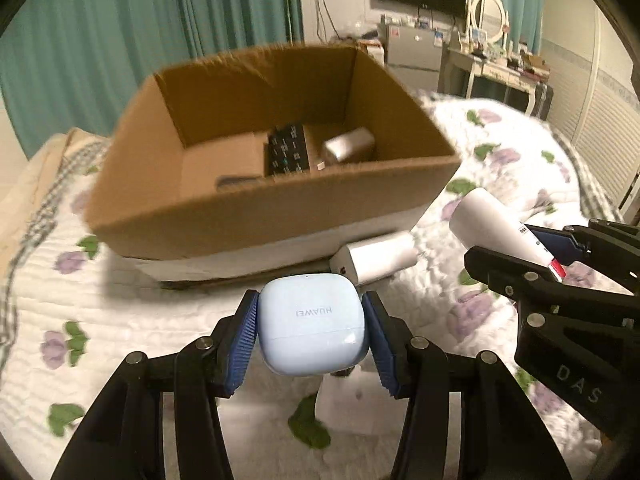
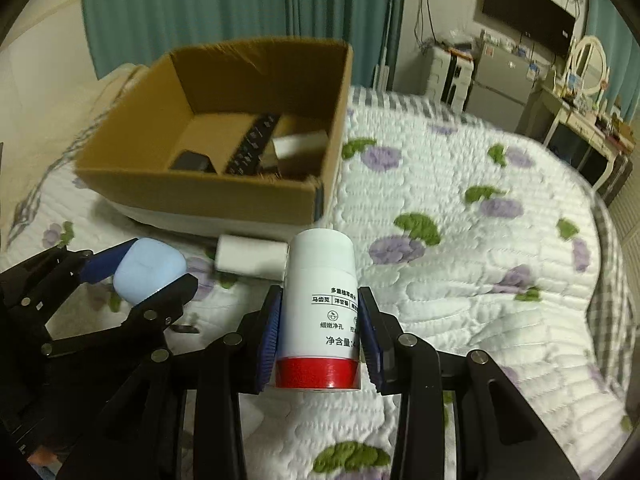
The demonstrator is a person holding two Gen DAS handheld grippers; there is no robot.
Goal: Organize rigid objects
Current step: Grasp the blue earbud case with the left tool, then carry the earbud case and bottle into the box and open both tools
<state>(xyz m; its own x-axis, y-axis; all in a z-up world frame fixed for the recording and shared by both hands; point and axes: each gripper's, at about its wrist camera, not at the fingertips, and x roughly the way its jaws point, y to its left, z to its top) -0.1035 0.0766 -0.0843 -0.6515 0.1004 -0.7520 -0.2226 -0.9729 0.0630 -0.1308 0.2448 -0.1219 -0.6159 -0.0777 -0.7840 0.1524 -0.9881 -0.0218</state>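
Left gripper [image 1: 312, 330] clamps a pale blue earbud case [image 1: 313, 326] between its blue pads, held above the quilt [image 1: 120, 312], just short of the box [image 1: 256, 208]. Right gripper [image 2: 319, 334] clamps a white bottle [image 2: 320, 308] with a red base, cap pointing toward the box, also above the quilt. Cardboard box is open-topped and rests on the bed. Inside: a black remote [image 1: 287, 154], a white charger [image 1: 349, 145] beside it, and a small dark item [image 2: 192, 161]. A second white charger [image 1: 376, 258] lies on the quilt, just beside the box's near wall, between the two grippers.
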